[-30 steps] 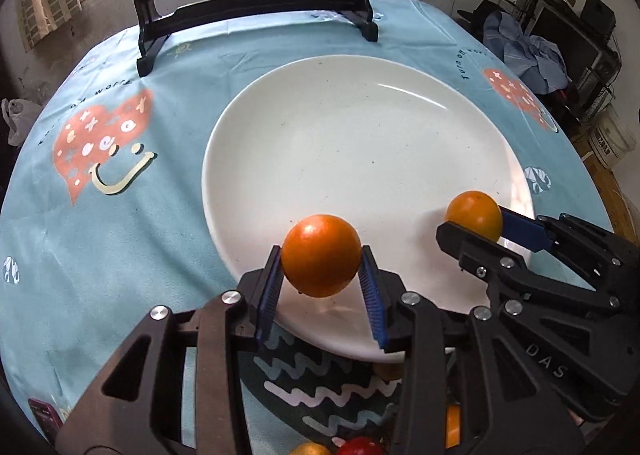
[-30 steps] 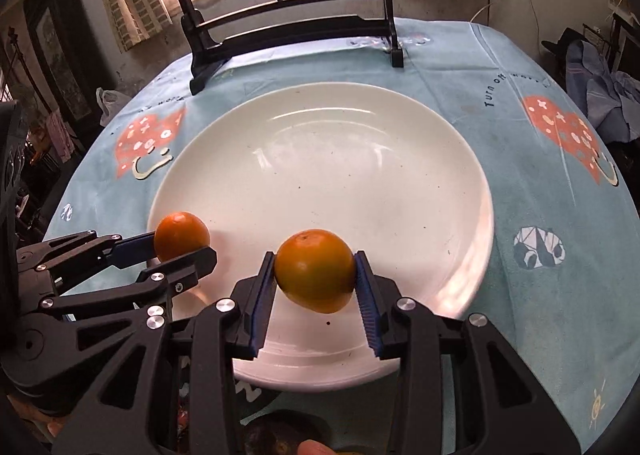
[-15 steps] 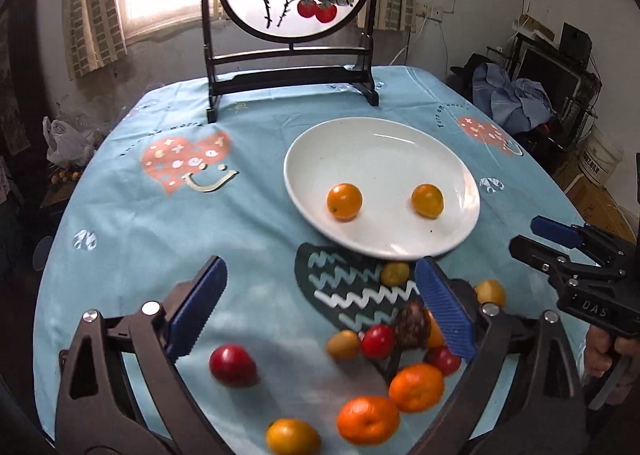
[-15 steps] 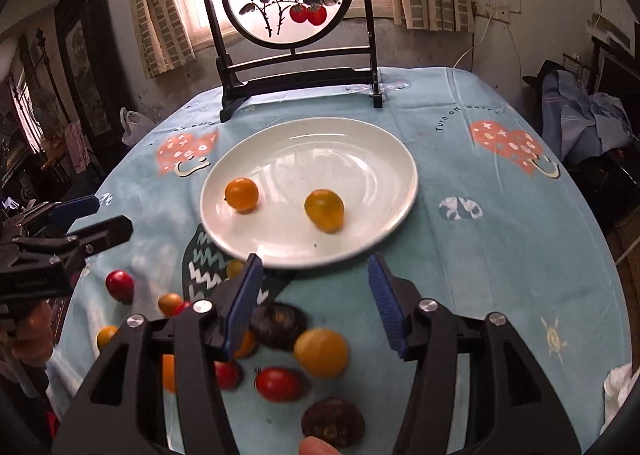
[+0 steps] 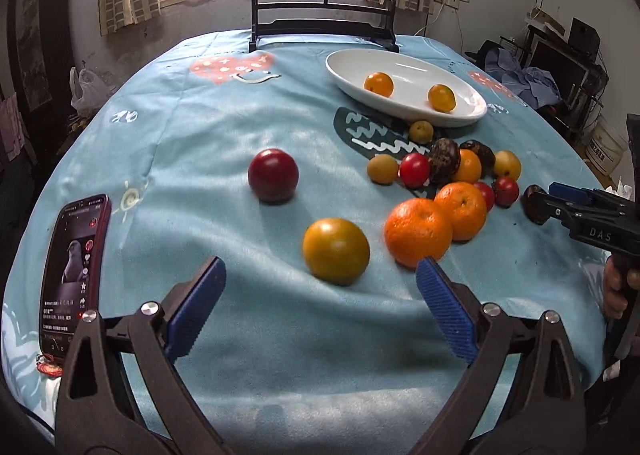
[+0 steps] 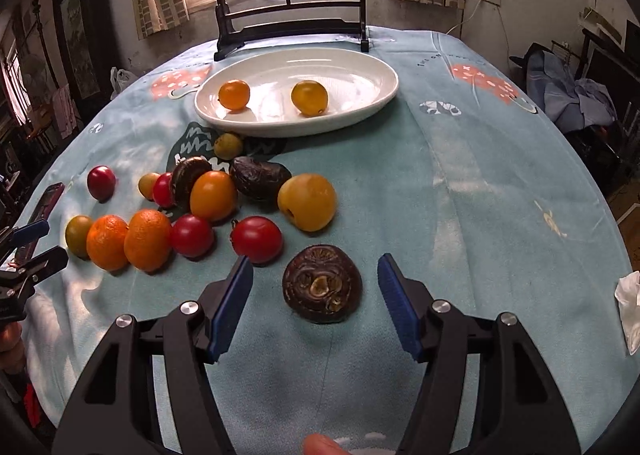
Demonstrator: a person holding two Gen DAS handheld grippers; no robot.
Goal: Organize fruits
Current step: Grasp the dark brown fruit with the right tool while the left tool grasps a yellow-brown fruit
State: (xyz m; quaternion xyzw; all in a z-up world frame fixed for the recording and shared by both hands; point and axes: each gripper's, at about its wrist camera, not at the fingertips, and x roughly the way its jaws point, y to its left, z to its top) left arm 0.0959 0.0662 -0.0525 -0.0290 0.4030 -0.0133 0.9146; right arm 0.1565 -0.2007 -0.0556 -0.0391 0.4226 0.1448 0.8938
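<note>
My left tool (image 5: 320, 297) and right tool (image 6: 314, 301) both gape, released, above the desk (image 6: 460, 195). Two oranges (image 6: 234, 94) sit on the plate (image 6: 360, 111) near its far edge.

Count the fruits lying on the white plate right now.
2. On the white plate: one orange fruit on its left part, one yellow-orange fruit near the middle. Nothing appears hidden.

The tablecloth (image 6: 460, 183) is light blue with pink hearts. The plate (image 6: 360, 67) is white; two orange-yellow fruits (image 6: 309, 97) lie in it. Red tomatoes (image 6: 257, 239) and dark brown fruit (image 6: 322, 289) lie nearby.
</note>
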